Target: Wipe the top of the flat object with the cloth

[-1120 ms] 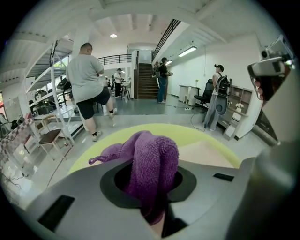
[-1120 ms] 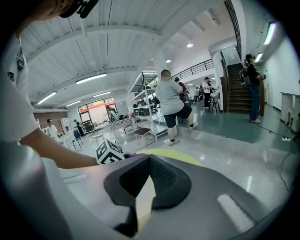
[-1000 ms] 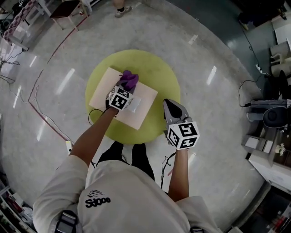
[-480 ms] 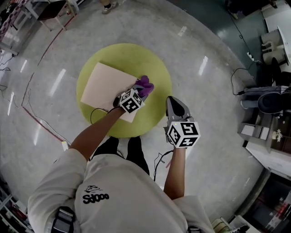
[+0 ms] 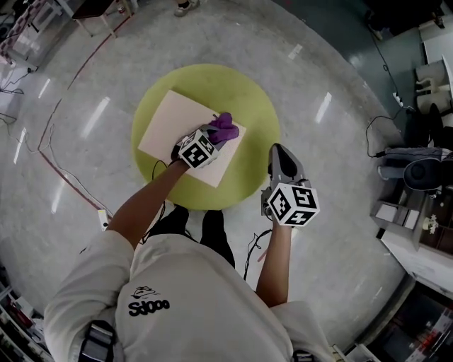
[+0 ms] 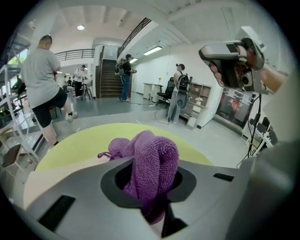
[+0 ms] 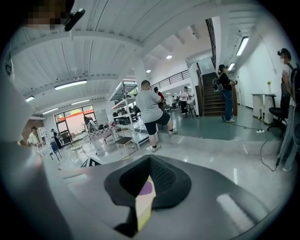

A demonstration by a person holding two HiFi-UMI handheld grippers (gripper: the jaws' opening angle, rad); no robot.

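Note:
A flat beige board (image 5: 177, 131) lies on a round yellow-green table (image 5: 248, 113). The bunched purple cloth (image 5: 224, 128) rests on the board near its right edge. My left gripper (image 5: 214, 135) is shut on that cloth; in the left gripper view the cloth (image 6: 152, 161) bulges up between the jaws of the left gripper (image 6: 151, 197). My right gripper (image 5: 282, 154) hangs beside the table's right rim, over the floor, jaws together and empty. Through the thin slit of the right gripper (image 7: 143, 201) I see slivers of board and cloth.
Polished grey floor surrounds the table. Cables (image 5: 67, 180) run along the floor at the left. Desks and equipment (image 5: 417, 177) crowd the right side. A chair (image 5: 95, 10) and someone's shoe (image 5: 187, 7) are at the top. Several people (image 6: 44, 79) stand about.
My left gripper has dragged the cloth from the board's far edge across to its right side. The right gripper has stayed beside the table.

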